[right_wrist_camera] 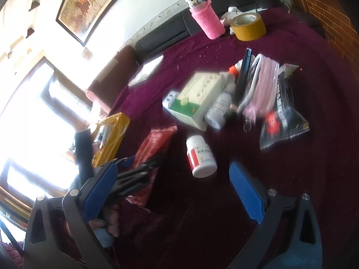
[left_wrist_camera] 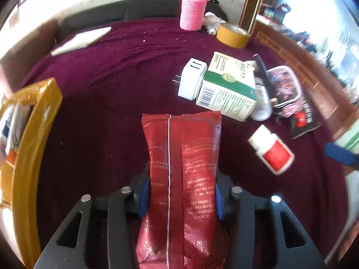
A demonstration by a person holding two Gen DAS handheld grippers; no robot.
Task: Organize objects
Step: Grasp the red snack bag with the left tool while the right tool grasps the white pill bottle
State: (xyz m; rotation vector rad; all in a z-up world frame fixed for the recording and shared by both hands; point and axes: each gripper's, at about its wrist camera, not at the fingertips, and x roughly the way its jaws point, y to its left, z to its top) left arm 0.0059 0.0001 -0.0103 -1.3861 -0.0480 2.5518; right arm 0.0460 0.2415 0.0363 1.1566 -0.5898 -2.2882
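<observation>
The left gripper was clamped on a red foil packet, its blue pads pressing the packet's two long edges so the foil pinched in between them; the packet stretched away from the camera over the maroon cloth that covered the bench. In the right wrist view the right gripper hung with its blue-padded fingers wide apart and nothing between them, above dark cloth. Just beyond it lay a small white bottle with a red label on its side, apart from the rest. To the left of the packet stood a yellow taped cardboard box with some items inside, too blurred to name. Farther off sat a cluster touching one another: a white plug adapter, a green-and-white carton tilted against it, a white bottle, a pink-rimmed pouch and a black sachet with red print. Farthest away, near the dark backrest, stood a flask in a pink knitted sleeve, upright, with a roll of yellow tape just beside it and a flat pale board well apart at the left.
</observation>
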